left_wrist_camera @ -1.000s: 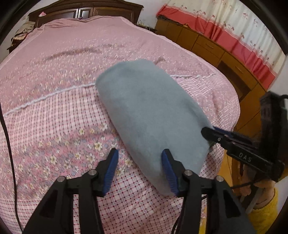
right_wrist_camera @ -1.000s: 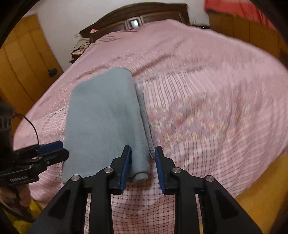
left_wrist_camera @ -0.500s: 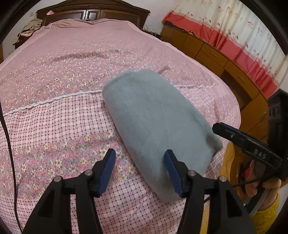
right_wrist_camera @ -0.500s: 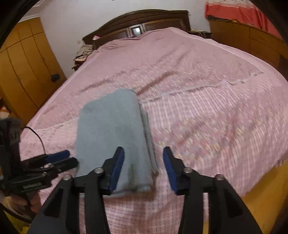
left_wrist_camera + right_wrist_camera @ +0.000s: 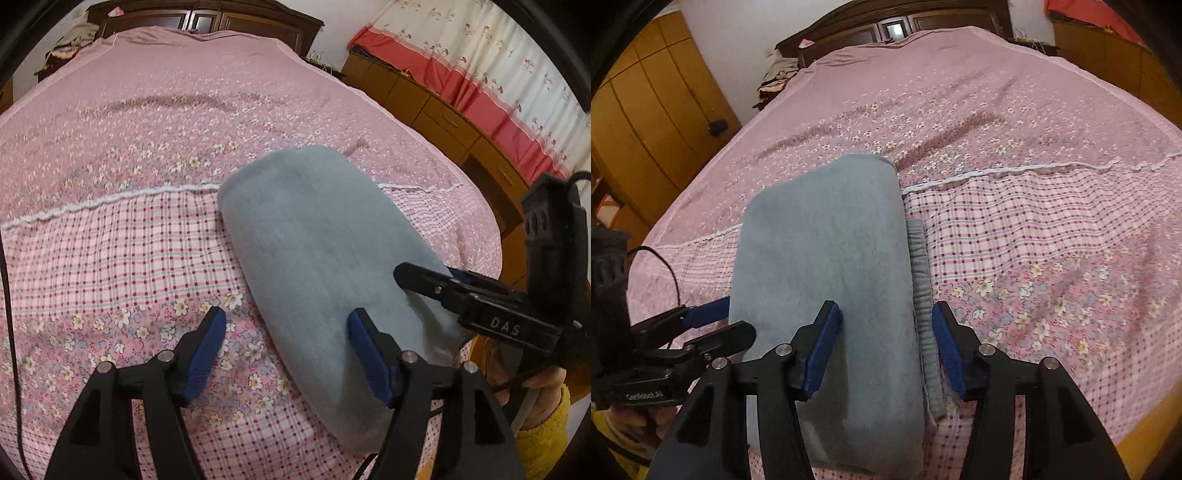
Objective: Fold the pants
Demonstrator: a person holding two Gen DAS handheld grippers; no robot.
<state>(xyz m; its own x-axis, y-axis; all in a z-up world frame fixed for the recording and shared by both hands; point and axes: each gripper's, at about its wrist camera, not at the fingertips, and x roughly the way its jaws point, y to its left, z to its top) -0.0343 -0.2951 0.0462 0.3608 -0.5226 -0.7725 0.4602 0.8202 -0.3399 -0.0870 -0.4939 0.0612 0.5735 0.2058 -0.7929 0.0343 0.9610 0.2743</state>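
Note:
The grey-blue pants (image 5: 325, 240) lie folded into a long thick bundle on the pink bedspread (image 5: 110, 258), near the bed's front edge. My left gripper (image 5: 287, 325) hovers over the bundle's left edge, jaws opening; one pad is above the cloth, the other above the spread. In the right wrist view the pants (image 5: 827, 251) show a ribbed waistband (image 5: 919, 280) along their right side. My right gripper (image 5: 886, 314) straddles that side, jaws opening, pads not pressing. Each gripper appears in the other's view: the right gripper (image 5: 428, 275) and the left gripper (image 5: 720, 321).
A dark wooden headboard (image 5: 207, 14) closes the far end of the bed. Low wooden cabinets (image 5: 443, 114) under red-and-white curtains (image 5: 480, 55) run along one side, a yellow wardrobe (image 5: 646, 110) along the other. A hand in a yellow sleeve (image 5: 543, 443) holds the right gripper.
Both grippers' jaws have spread wider. The right gripper, narrow around the waistband edge a second ago, now stands well apart over it. Both cameras shifted sideways; the pants stayed put.

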